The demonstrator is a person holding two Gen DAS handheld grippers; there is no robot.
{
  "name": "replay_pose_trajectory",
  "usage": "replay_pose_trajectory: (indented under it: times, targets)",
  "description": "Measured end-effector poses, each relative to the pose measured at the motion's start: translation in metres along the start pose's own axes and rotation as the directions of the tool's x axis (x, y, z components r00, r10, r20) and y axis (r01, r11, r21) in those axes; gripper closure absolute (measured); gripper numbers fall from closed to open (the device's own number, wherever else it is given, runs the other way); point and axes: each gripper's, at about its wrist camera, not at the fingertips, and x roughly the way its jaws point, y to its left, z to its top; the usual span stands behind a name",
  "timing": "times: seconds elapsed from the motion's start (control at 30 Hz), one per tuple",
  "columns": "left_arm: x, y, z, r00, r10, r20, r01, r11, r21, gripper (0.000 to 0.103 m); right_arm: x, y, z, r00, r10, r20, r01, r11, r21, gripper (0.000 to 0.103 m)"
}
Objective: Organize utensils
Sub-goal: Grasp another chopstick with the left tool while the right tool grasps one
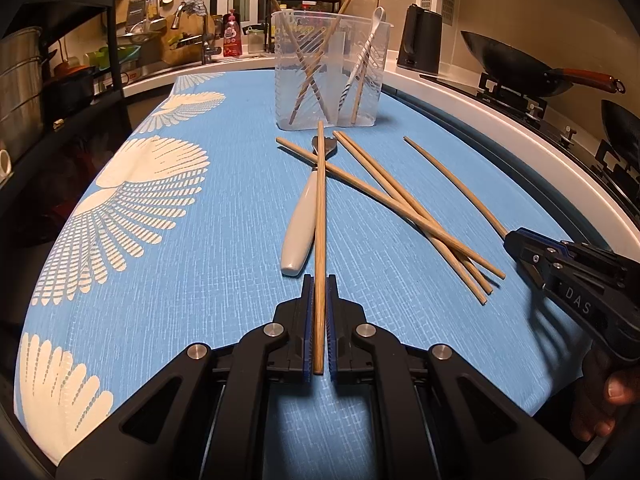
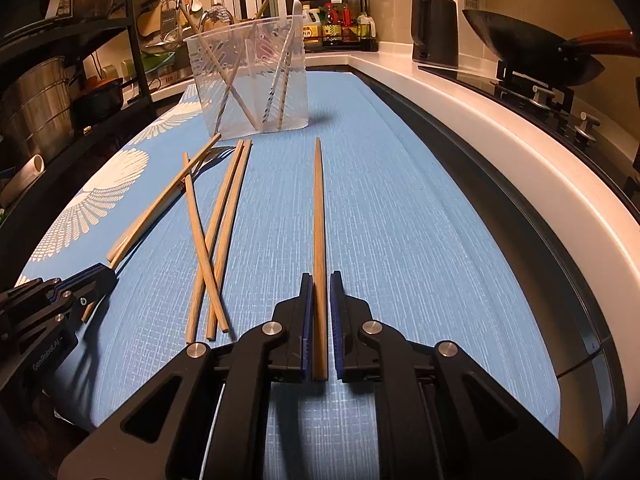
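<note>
My left gripper point(image 1: 319, 280) has its jaws drawn in close on a wooden chopstick point(image 1: 320, 216), the blue pads pressing its lower length from both sides. That stick runs straight away from me toward the clear plastic tub point(image 1: 328, 68), its far tip reaching nearly to the tub's base and crossing over a fork point(image 1: 298, 216) with a pale handle that lies on the blue tablecloth point(image 1: 180, 280) just short of the tub.

My right gripper point(image 2: 321, 276) holds a second chopstick point(image 2: 318, 216) in the same way, jaws nearly closed with the stick running between the pads, though from this view I cannot tell whether both pads touch it. Its tip points toward the right of the tub point(image 2: 248, 76) and stops short of it. In the left view, this gripper point(image 1: 520, 248) sits at the right edge of the cloth, its stick arching up toward the tub.

Between my two held sticks, short of the tub, lie three loose chopsticks point(image 1: 404, 208) crossing one another in a loose fan on the cloth.

The tub stands upright at the far end of the cloth. Inside it lean several chopsticks and a white striped spoon point(image 1: 364, 56), handles against the walls.

Right of the tub, on the counter, stands a black kettle point(image 1: 420, 40), and farther right a wok point(image 1: 516, 68) on the stove.
</note>
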Motion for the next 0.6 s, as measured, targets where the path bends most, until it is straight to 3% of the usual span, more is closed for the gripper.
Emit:
replay_pose_trajectory:
  times: [0.6]
  targets:
    - [0.0007, -0.0024, 0.0021, 1.000, 0.002, 0.005, -0.002, 1.000, 0.011, 0.097, -0.0001, -0.0019, -0.0053, 0.998, 0.018, 0.054, -0.020, 1.000, 0.025, 0.096]
